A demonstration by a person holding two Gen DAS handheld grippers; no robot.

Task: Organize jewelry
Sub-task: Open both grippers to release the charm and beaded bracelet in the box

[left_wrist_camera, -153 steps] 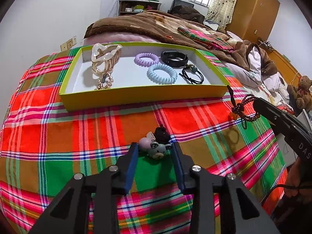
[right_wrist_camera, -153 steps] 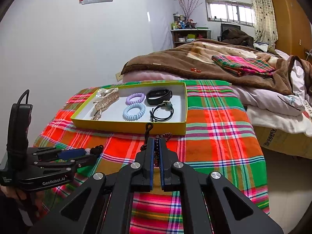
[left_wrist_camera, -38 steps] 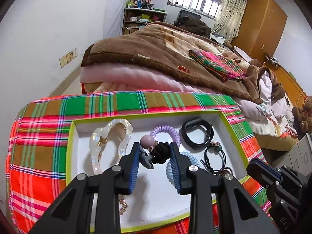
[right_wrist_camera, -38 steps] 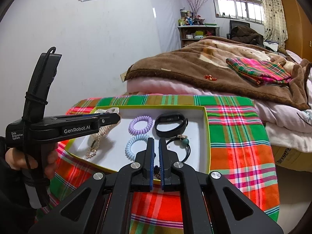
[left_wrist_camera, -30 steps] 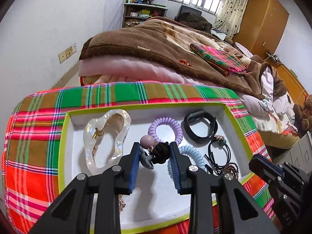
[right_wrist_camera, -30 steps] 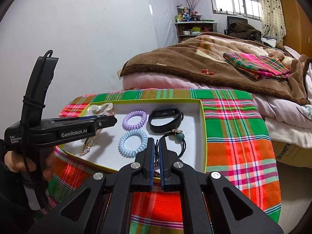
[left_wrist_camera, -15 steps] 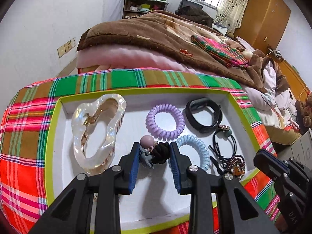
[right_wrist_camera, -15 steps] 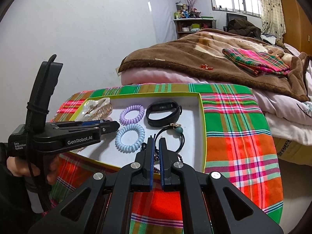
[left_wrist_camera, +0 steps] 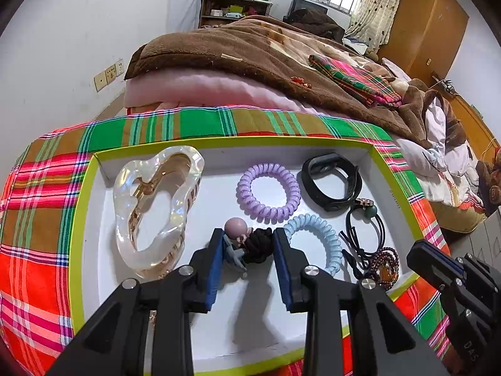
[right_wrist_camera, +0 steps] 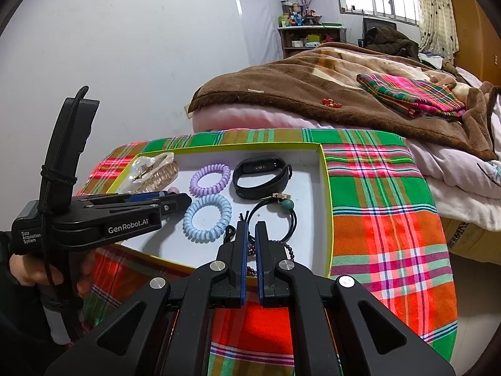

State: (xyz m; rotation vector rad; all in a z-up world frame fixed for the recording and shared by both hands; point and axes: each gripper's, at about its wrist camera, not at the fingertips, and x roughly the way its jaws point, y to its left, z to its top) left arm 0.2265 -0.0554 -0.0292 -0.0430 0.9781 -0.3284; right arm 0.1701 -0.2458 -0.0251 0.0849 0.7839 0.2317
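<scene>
- Over yellow-rimmed white tray (left_wrist_camera: 82,219), mid-floor: left gripper (left_wrist_camera: 249,244) clamps black hair tie w/ pink-grey charms (left_wrist_camera: 250,242); bare floor beneath.
- Near tray's front-right rim: right gripper (right_wrist_camera: 249,232) nearly closed, prob. pinching dark beaded bracelet (right_wrist_camera: 286,246); contact hidden.

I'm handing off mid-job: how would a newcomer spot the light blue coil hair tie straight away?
Find the yellow-rimmed tray on the plaid cloth. Inside it, two spiral coil rings lie one behind the other. The light blue coil hair tie is the nearer ring; its twin, the purple coil hair tie, sits farther back beside the black wristband.
</scene>
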